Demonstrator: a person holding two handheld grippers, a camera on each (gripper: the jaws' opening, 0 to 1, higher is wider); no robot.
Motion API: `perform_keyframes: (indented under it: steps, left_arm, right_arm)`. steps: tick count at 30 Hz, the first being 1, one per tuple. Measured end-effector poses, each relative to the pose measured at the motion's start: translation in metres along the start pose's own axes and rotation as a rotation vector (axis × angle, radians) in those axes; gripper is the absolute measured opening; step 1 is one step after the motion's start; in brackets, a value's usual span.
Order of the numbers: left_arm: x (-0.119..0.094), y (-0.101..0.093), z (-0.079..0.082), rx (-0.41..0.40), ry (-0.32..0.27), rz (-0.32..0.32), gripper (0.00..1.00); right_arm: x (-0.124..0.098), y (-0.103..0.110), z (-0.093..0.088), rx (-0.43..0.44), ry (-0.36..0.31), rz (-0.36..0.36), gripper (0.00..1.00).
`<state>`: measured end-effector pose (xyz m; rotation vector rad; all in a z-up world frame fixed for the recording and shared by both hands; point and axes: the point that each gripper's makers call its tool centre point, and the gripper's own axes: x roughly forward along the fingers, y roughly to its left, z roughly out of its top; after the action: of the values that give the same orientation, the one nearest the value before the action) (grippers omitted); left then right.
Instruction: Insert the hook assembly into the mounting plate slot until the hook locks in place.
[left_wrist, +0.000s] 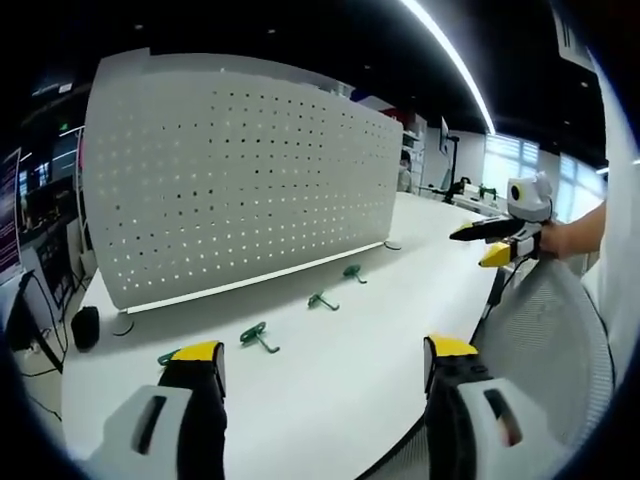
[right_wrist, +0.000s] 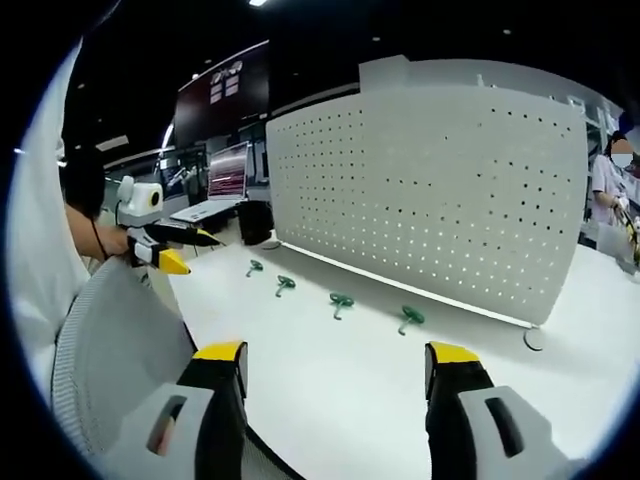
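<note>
The white perforated mounting plate (left_wrist: 240, 170) (right_wrist: 430, 190) stands upright on the white table (left_wrist: 340, 400) (right_wrist: 350, 400). Several green hooks lie in a row on the table in front of it, among them one (left_wrist: 258, 336) near my left gripper and one (right_wrist: 409, 319) near my right. My left gripper (left_wrist: 323, 355) is open and holds nothing; it hovers over the table's near edge, short of the hooks. My right gripper (right_wrist: 336, 355) is open too, its jaws wide apart above the table edge. Each gripper shows from the side in the other's view, the right one (left_wrist: 495, 240) and the left one (right_wrist: 165, 250).
A grey mesh chair back (left_wrist: 550, 340) (right_wrist: 110, 340) sits close to the table edge between my hands. A black object (left_wrist: 85, 327) lies by the plate's round foot (left_wrist: 122, 323). Monitors (right_wrist: 225, 175) and a black box (right_wrist: 255, 222) stand beyond the plate's far end. A person (right_wrist: 610, 190) stands behind it.
</note>
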<state>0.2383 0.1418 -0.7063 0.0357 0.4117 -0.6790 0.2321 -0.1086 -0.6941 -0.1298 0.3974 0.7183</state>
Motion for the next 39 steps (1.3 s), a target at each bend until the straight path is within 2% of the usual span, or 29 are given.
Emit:
perform_keyframes:
  steps: [2, 11, 13, 25, 28, 31, 39]
  left_arm:
    - [0.001, 0.0, 0.0, 0.01, 0.008, -0.002, 0.84]
    - [0.002, 0.009, 0.001, 0.033, 0.018, 0.002, 0.84]
    - [0.002, 0.011, 0.002, 0.033, 0.018, 0.005, 0.84]
    - [0.002, 0.023, 0.004, 0.08, 0.048, 0.022, 0.83]
    - [0.001, 0.028, 0.003, 0.109, 0.078, 0.005, 0.85]
    - [-0.002, 0.035, -0.006, 0.184, 0.158, -0.04, 0.85]
    - [-0.008, 0.058, -0.012, 0.278, 0.266, -0.097, 0.83]
  right_arm:
    - [0.003, 0.003, -0.002, -0.027, 0.02, 0.019, 0.7]
    - [0.012, 0.006, 0.005, -0.049, 0.026, 0.041, 0.7]
    - [0.014, 0.007, 0.004, -0.085, 0.039, 0.046, 0.69]
    - [0.02, 0.011, -0.001, -0.107, 0.053, 0.064, 0.69]
    - [0.02, 0.011, 0.0, -0.101, 0.05, 0.066, 0.69]
    - [0.02, 0.011, 0.0, -0.095, 0.048, 0.067, 0.69]
    - [0.02, 0.012, -0.001, -0.052, 0.045, 0.079, 0.69]
